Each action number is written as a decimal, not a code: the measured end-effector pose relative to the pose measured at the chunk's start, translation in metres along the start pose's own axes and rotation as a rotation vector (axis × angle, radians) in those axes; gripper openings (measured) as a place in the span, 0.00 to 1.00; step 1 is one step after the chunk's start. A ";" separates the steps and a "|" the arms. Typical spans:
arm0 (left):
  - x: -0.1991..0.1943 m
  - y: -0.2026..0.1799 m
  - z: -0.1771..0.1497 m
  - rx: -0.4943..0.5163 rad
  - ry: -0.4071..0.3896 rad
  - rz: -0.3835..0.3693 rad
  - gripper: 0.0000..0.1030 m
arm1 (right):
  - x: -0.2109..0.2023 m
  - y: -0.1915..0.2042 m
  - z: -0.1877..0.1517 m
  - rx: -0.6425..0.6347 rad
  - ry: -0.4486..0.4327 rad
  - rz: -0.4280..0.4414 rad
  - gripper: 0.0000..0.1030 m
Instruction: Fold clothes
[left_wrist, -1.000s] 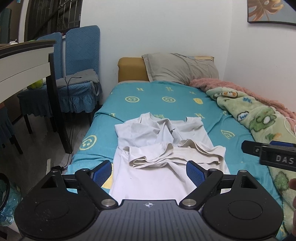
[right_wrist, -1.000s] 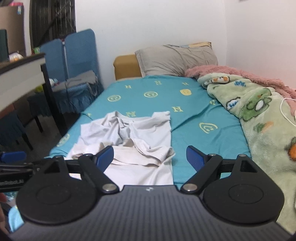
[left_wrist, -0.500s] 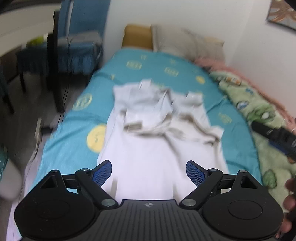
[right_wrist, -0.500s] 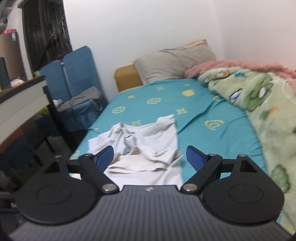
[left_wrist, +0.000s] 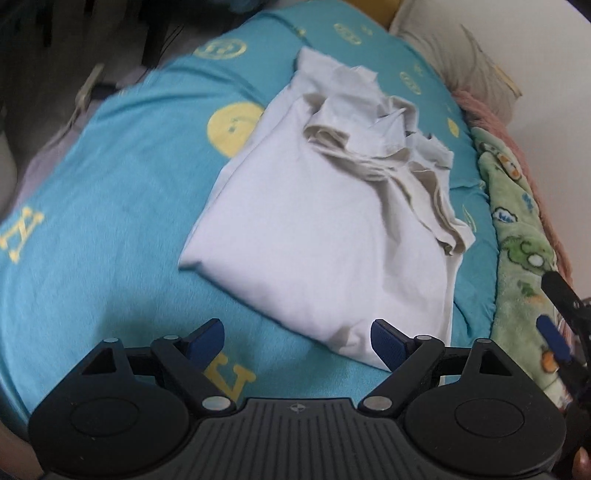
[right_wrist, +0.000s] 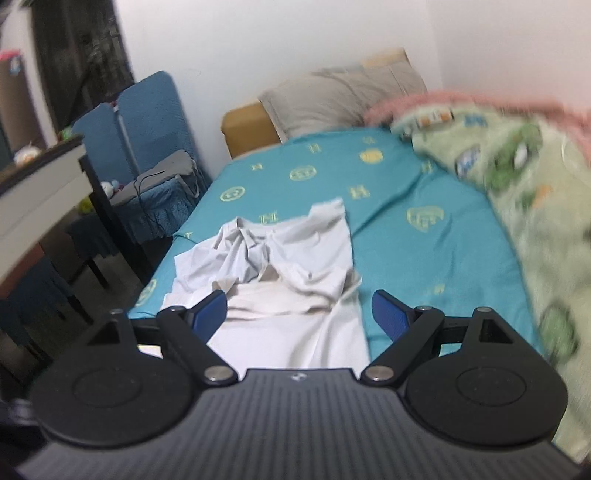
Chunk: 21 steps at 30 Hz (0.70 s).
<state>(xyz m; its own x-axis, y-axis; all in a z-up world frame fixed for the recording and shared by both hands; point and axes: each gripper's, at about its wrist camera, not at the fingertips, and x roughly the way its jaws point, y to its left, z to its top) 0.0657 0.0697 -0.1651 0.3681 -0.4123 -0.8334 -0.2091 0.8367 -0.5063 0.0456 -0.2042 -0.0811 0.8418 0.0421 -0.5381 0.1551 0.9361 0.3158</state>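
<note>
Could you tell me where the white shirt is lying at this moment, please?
The white shirt lies on the teal bedsheet, ahead of both open grippers. In the right wrist view it sits left of centre near the bed's left edge, apart from the green blanket on the right.

One white shirt (left_wrist: 325, 229) lies on one bed (left_wrist: 110, 206), with one grey pillow (right_wrist: 340, 99), one green blanket (right_wrist: 524, 192), two blue chairs (right_wrist: 147, 122) and two grippers (right_wrist: 299, 314).
</note>
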 end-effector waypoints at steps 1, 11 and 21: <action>0.002 0.004 0.000 -0.028 0.013 -0.014 0.82 | 0.003 -0.005 -0.001 0.044 0.030 0.014 0.84; 0.014 0.029 0.005 -0.247 -0.055 -0.128 0.65 | 0.028 -0.032 -0.038 0.497 0.289 0.241 0.85; 0.010 0.049 0.015 -0.387 -0.186 -0.157 0.11 | 0.072 -0.019 -0.094 0.807 0.574 0.394 0.85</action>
<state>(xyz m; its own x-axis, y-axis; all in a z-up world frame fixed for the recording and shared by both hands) 0.0724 0.1122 -0.1951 0.5716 -0.4216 -0.7039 -0.4479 0.5585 -0.6982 0.0543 -0.1859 -0.1994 0.5699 0.6471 -0.5064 0.3989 0.3209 0.8590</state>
